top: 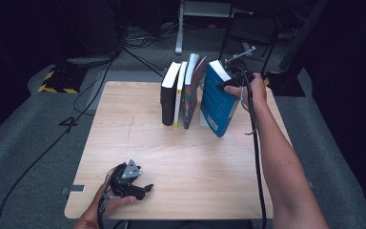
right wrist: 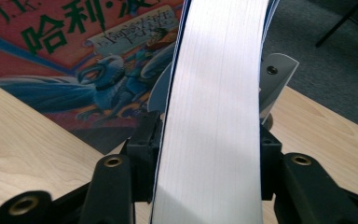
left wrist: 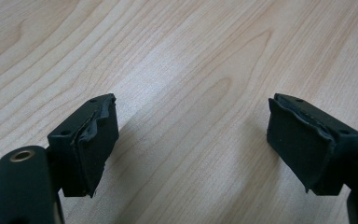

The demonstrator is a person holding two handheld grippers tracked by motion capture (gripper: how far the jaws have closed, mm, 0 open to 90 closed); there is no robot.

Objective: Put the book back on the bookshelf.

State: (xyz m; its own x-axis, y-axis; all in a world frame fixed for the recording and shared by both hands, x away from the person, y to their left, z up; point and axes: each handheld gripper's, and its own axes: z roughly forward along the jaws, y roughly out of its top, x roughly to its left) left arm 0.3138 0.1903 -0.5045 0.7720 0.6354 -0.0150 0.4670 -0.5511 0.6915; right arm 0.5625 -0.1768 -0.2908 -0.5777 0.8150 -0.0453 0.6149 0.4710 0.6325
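One camera hangs high over the person's side and looks forward and down on the whole wooden table (top: 181, 157). A second rides the left gripper (left wrist: 193, 140), very close to the bare tabletop. A third rides the right gripper (right wrist: 209, 154), right up against the blue book (top: 217, 102). All three see the table.

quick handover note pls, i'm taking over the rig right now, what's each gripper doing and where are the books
Right gripper: shut on the blue book, gripping its page edge, book tilted at the right end of the row.
Left gripper: open, holding nothing, low over the table near its front edge.
Other three books: standing at the back of the table.
Done: blue book gripped.
Left: probably stand it beside the row or pull it out, then release.
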